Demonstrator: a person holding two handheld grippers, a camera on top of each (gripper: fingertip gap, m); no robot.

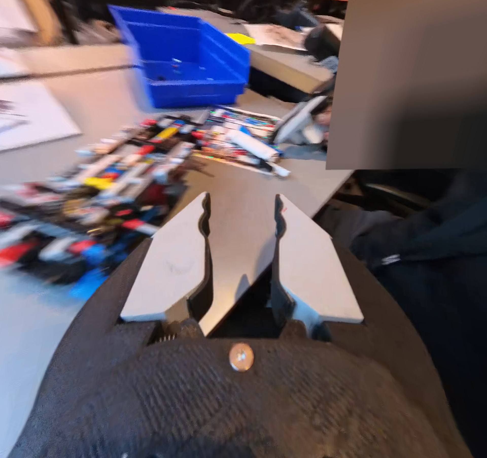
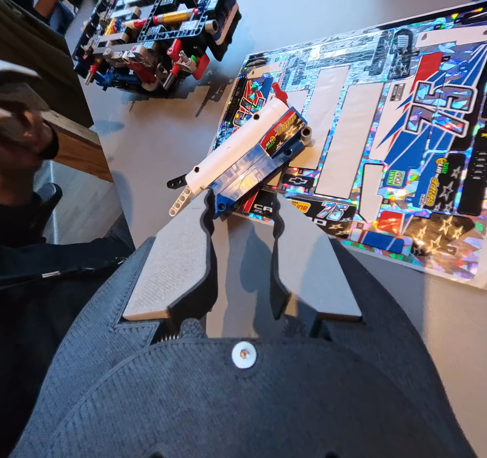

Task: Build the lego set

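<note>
While both pairs of tongs stand released with nothing between their grey fingers, the right tongs (image 2: 242,202) sit closest to the work: their left fingertip (image 2: 203,202) is just beside, perhaps touching, the blue corner of a white-and-blue lego body panel assembly (image 2: 242,152). That assembly lies tilted across the near edge of a glittering holographic sticker sheet (image 2: 395,129) spread flat on the grey tabletop (image 2: 163,134). Farther off, well apart from the panel, stands a black-framed lego chassis with red, grey and gold pins (image 2: 158,36).

The left tongs (image 1: 242,202) hover over bare tabletop (image 1: 237,181) near its edge, touching nothing. Its view is smeared by motion, so the chassis (image 1: 105,195) to the left reads only as coloured streaks, with the panel assembly (image 1: 250,144) and sticker sheet (image 1: 237,121) beyond. Only this view shows a blue plastic open-fronted bin (image 1: 184,57) behind them and a white sheet of paper (image 1: 31,118) at far left.
</note>
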